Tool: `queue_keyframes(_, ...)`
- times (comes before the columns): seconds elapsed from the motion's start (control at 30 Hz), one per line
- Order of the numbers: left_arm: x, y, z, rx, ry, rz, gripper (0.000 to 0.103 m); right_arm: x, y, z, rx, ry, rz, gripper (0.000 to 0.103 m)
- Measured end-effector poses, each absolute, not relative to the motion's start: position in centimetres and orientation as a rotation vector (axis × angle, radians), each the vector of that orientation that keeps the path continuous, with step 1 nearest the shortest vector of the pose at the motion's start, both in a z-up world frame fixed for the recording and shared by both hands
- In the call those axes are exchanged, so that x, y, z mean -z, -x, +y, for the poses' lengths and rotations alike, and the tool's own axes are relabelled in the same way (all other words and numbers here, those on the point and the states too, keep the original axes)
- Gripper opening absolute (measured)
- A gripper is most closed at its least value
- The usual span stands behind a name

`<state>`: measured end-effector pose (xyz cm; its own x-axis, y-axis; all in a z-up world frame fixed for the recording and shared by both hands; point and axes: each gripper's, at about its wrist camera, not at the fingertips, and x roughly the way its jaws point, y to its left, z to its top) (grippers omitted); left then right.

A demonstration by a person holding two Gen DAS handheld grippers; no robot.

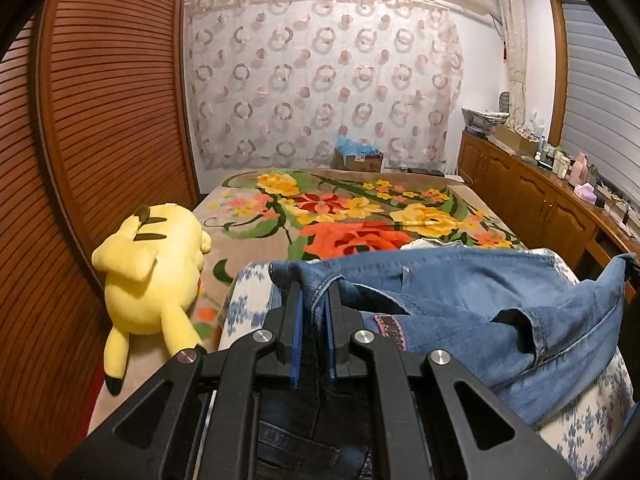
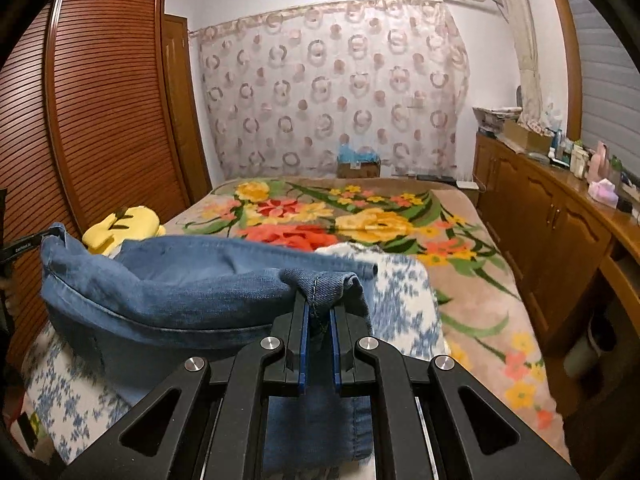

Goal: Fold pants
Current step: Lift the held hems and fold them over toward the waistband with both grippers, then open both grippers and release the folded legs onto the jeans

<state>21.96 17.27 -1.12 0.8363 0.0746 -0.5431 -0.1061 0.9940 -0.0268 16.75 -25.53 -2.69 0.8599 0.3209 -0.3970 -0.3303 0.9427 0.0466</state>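
On the bed (image 1: 256, 248), over a blue-flowered white cloth (image 2: 72, 404), the jeans (image 1: 460, 292) hang lifted between two grippers. Left gripper (image 1: 316, 300) is clamped on one denim edge, right gripper (image 2: 319, 312) on another folded edge, fabric bunched between each pair of blue pads. A yellow plush (image 1: 148, 276) lies near the wardrobe (image 1: 104, 120).

Home bedroom: bed (image 2: 460, 240), wardrobe (image 2: 112, 100), curtain (image 2: 340, 88)
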Motion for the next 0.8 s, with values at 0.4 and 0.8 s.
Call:
queue_keyframes(0.4, 1.1, -31.1, 18.1, -0.096, 0.049, 0.619, 0.011, 3.2, -23.6, -23.3, -0.294, 0.032, 0.461, 0.008)
queue_keyframes(0.8, 4.5, -37.4, 17.6, -0.107, 0.012, 0.739, 0.020, 3.9, -29.7, -20.9, -0.265, 0.066, 0.566, 0.009)
